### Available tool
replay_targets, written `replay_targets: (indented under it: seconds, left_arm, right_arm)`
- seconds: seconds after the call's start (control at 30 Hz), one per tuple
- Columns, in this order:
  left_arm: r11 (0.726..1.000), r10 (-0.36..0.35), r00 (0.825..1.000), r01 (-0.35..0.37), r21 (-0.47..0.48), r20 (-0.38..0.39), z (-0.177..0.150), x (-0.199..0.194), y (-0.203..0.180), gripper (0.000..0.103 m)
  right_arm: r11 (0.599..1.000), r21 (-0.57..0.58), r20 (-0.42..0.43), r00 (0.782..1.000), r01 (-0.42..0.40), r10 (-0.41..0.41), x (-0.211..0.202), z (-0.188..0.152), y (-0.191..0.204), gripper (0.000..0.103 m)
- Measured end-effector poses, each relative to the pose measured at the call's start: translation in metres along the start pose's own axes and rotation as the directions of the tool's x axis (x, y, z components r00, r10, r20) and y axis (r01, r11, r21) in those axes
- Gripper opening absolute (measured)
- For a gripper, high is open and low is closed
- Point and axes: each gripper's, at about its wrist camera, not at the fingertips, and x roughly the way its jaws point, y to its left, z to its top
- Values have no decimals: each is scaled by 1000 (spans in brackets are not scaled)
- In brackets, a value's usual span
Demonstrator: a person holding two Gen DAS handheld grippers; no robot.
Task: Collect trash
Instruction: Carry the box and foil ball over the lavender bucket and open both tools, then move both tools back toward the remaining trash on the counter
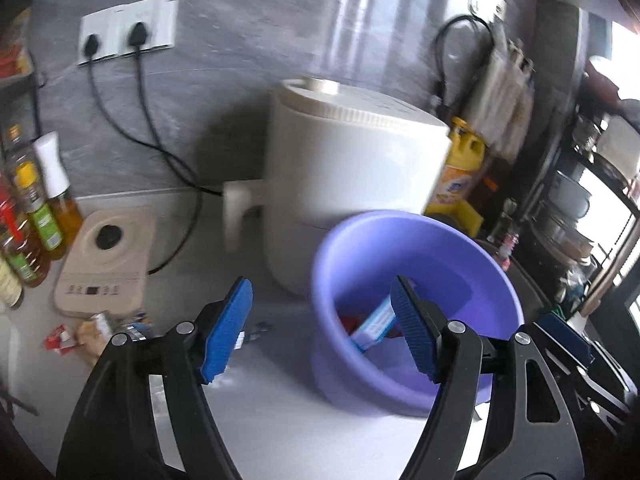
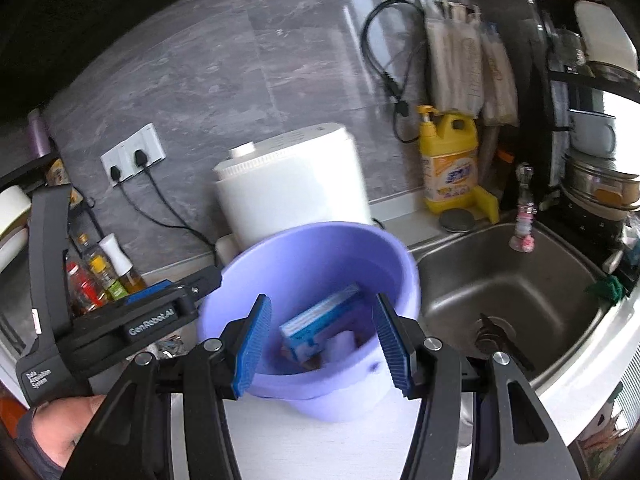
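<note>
Left wrist view shows your left gripper (image 1: 320, 332) spread wide and holding nothing. The remaining trash, a small pile of wrappers (image 1: 94, 330), lies on the counter (image 1: 280, 412) to the left of it, near the beige scale (image 1: 106, 260). The purple basin (image 1: 416, 304) with a blue-white box (image 1: 374, 326) already inside stands to the right. Your right gripper (image 2: 322, 342) is also spread and empty, above the basin. I judge your left hand is nearer, so you should swing it left.
</note>
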Motion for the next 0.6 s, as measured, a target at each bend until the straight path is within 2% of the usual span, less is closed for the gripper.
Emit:
replay_targets:
  seconds: [0.37, 0.6]
  left_arm:
    - [990, 110, 993, -106, -94, 37, -10, -43, 77, 76]
    - [973, 175, 984, -168, -161, 29, -28, -67, 127, 77]
  right_arm:
    - [993, -74, -48, 995, -94, 91, 10, -17, 69, 53]
    - [985, -110, -93, 988, -132, 122, 17, -38, 106, 53]
